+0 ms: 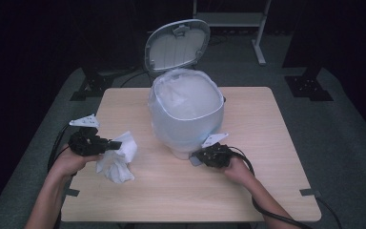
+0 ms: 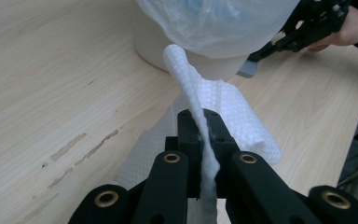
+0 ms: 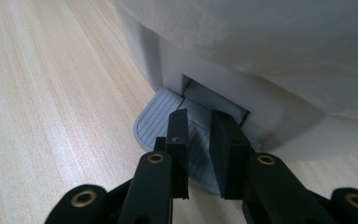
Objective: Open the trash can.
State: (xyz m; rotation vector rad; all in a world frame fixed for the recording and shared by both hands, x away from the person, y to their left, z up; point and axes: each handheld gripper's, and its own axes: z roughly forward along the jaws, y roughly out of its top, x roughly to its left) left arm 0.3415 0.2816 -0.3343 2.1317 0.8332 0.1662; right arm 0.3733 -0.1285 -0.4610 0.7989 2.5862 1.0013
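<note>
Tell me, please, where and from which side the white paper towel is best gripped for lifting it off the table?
Grip the paper towel at the twisted ridge that rises from its crumpled body, coming in level from the person's left side. That ridge is thin and stands clear of the table, so two jaws can close across it. The left gripper is already shut on it there.

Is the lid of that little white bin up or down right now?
Up. The lid stands tilted back behind the bin, its underside facing the camera, and the white bag's mouth is uncovered.
</note>
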